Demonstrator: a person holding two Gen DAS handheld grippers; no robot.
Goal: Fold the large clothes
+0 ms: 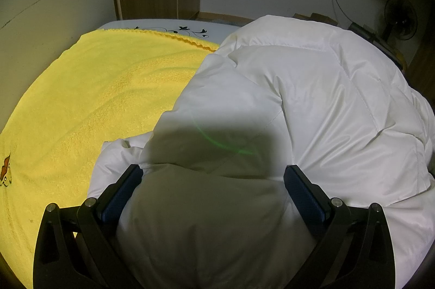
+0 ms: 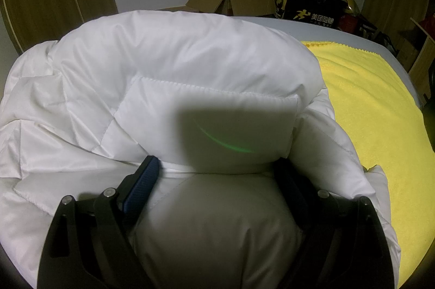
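**Both grippers buried in the puffy jacket mid-fold**

The left gripper (image 1: 213, 174) and right gripper (image 2: 217, 166) each straddle a fat bulge of the white down jacket (image 1: 312, 87), jaws spread wide around it. Whether they're actually pinching, can't tell. The jacket sits on the yellow towel (image 1: 95, 87). Best bet: squeeze deep and carry both sides level. Free towel lies toward 10 o'clock in the left view and 2 o'clock in the right; the table edge (image 2: 353, 30) is close.

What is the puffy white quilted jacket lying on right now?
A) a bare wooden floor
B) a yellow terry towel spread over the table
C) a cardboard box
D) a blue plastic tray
B: in both wrist views the puffy white quilted jacket rests on the yellow terry towel, which shows beside it, covering the table.
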